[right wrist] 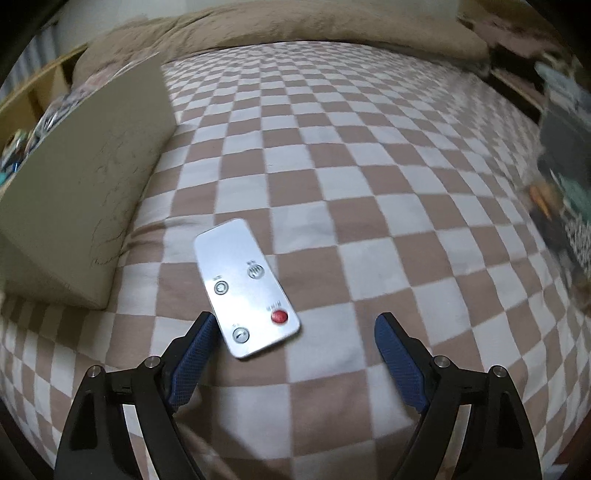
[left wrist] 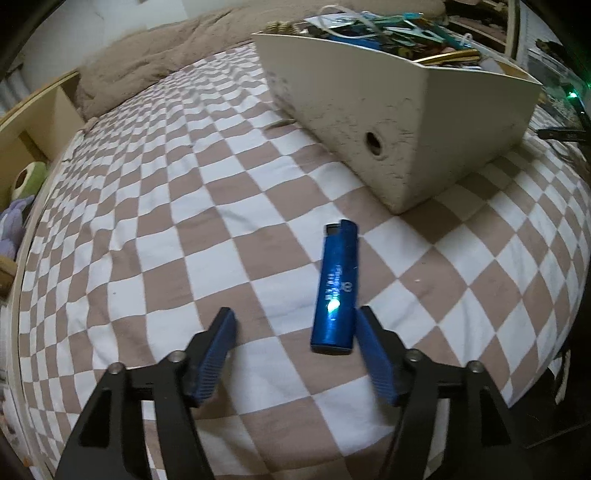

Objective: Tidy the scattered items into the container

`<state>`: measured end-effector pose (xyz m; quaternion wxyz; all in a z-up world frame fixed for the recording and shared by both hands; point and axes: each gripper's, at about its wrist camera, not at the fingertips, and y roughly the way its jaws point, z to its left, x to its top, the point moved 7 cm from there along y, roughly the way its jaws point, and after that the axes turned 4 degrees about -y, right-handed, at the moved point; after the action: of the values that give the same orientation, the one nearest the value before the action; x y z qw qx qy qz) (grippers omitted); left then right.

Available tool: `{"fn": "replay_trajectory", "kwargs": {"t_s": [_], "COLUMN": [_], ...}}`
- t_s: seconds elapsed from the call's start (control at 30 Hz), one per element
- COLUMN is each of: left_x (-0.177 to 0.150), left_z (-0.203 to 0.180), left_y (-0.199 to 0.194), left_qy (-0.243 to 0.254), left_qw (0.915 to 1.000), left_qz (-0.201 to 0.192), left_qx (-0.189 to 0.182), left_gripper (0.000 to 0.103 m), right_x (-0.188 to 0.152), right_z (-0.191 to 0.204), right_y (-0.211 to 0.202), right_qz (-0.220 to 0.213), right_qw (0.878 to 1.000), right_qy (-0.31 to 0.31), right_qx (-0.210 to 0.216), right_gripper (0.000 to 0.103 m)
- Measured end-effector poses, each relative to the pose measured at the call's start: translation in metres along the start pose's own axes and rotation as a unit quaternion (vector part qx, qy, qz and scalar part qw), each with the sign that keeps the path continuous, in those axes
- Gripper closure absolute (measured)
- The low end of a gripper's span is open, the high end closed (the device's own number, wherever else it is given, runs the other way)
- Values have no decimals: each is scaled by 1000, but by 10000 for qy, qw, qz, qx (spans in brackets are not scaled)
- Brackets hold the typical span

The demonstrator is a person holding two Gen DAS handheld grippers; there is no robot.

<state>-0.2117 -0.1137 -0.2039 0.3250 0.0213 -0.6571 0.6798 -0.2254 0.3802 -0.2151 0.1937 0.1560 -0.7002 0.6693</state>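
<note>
A blue lighter (left wrist: 337,291) lies on the checkered bed sheet, just in front of my open left gripper (left wrist: 295,319) and close to its right finger. A white box (left wrist: 399,110) filled with several small items stands behind it at the upper right. In the right wrist view a silver remote (right wrist: 245,295) with a red button lies on the sheet, its near end between the fingers of my open right gripper (right wrist: 295,325), next to the left finger. The white box (right wrist: 85,192) stands to the left of the remote.
A brown blanket (left wrist: 147,55) (right wrist: 277,26) is bunched at the far end of the bed. A wooden shelf with soft toys (left wrist: 26,177) stands to the left. Dark, blurred clutter (right wrist: 565,177) lies at the bed's right edge.
</note>
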Motion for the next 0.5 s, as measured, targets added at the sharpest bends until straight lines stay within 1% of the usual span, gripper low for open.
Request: {"fn": "replay_trajectory", "kwargs": {"t_s": [0.07,0.13,0.3,0.4,0.43,0.5], "left_x": [-1,-1,4,7,9,12], "left_z": [5,10,29,42,46,57], "left_y": [3,5,12,16,17,22], "left_qy": [-126,-257,-593,-858,-945,-1163], "left_qw": [9999,9997,9981,9959,9949,9922], "left_qz": [27,36,30,-2,-18,-32], "left_qx": [-18,18,145,282,341,442], "left_gripper": [23,16,15,14,14,12], "right_x": [1,1,3,3,5,5], "right_z": [-24,-39,-62,-68,-68,-76], "right_y": [3,3,6,8,10,13], "right_qz": [25,23,-8,-62,-88,-129], "right_qw": [9997,9990,9968,9960,9960,9963], "right_qy": [242,446,785,855,850,790], "right_qx": [1,-4,-144,-248,-271,-311], "right_gripper": [16,16,16,16,15,7]}}
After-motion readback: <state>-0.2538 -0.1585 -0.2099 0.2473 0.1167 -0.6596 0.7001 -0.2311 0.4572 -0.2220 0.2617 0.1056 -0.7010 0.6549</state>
